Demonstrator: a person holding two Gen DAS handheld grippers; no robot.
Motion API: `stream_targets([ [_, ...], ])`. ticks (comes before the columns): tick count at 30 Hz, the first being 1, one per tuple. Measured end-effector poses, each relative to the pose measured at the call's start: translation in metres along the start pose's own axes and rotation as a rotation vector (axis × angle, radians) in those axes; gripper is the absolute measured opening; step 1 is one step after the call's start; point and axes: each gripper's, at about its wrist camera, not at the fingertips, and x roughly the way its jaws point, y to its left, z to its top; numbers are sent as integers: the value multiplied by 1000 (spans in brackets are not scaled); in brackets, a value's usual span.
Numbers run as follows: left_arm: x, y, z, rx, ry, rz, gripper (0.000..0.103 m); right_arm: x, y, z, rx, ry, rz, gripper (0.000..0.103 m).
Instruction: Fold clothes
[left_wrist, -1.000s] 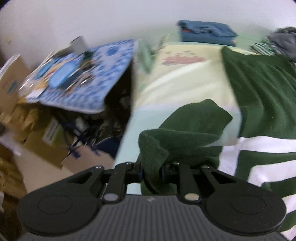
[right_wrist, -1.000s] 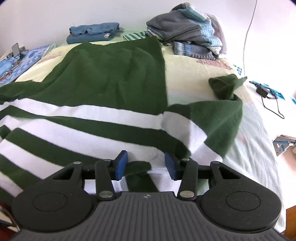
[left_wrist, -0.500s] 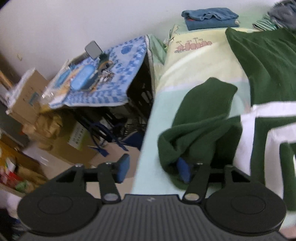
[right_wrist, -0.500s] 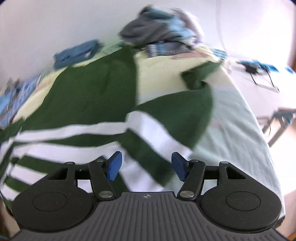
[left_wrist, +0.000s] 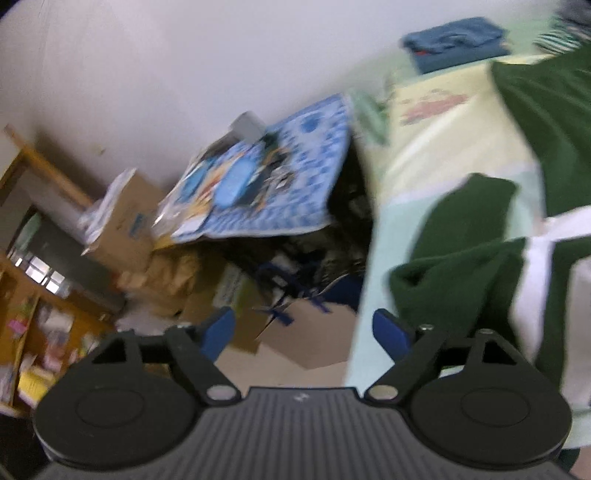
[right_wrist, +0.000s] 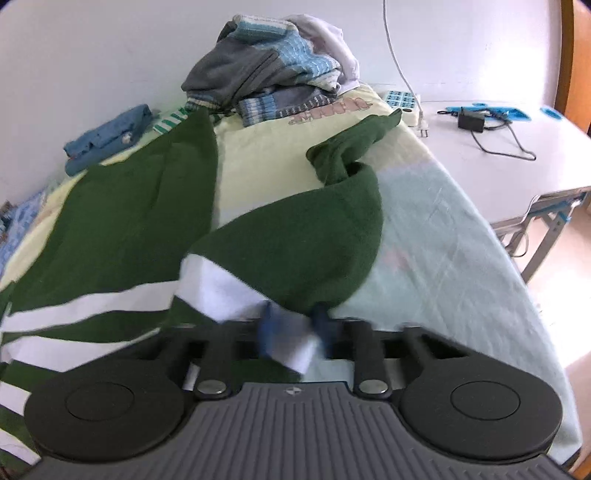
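- A green sweater with white stripes (right_wrist: 122, 236) lies spread across a bed (right_wrist: 443, 258) covered in a pale yellow and mint sheet.
- The right hand-held gripper (right_wrist: 293, 330) is clenched on a white-striped fold of the sweater near the bed's front edge; its blue pads (right_wrist: 267, 328) press the cloth from both sides, though motion blur softens this spot.
- Beyond that grip, one green sleeve (right_wrist: 354, 147) stretches away, twisted partway along, toward the far right corner of the bed.
- The left hand-held gripper (left_wrist: 306, 330) is released, its blue pads (left_wrist: 388, 328) wide apart with nothing between them, just off the bed's left edge.
- The sweater's other sleeve (left_wrist: 458, 258) lies bunched on the mint sheet just beside the left gripper's right pad.
- A heap of unfolded clothes (right_wrist: 269, 81) sits at the far end of the bed against the wall.
- A folded blue garment (right_wrist: 107, 138) rests at the far left of the bed.
- Left of the bed, a blue patterned cloth (left_wrist: 280, 184) covers a cluttered stand, with cardboard boxes (left_wrist: 125, 221) nearby.
- Right of the bed stands a white counter (right_wrist: 498, 147) with a black cable on it.
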Motion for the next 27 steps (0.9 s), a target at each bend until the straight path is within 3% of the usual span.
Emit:
stream_targets([
  [1,-1,7,2,-36,3,9,80,0,-2,1,4,0,-1,7],
  [3,-10,21,10,-167,-21,-65,75,-7,-11,2,45,-6,9,7],
  [8,-22,-37,19,-71,-80,-251,85,-40,-20,-3,70,-28,8,6],
  [11,-30,-72,24,-13,-115,-362,85,-56,-24,-8,64,-19,-12,6],
  [16,-42,-130,33,85,-172,-544,85,-70,-31,-27,23,11,-121,0],
  [20,-18,-150,28,61,-100,-568,84,-70,-44,-27,93,-6,-113,2],
  [23,6,-149,46,-45,-91,-547,84,-64,-15,-4,15,-74,2,13],
  [25,20,-151,62,-94,-105,-501,87,-48,13,13,-53,-99,44,41],
  [27,39,-152,75,-124,-78,-495,91,-20,40,27,-122,-79,61,45],
])
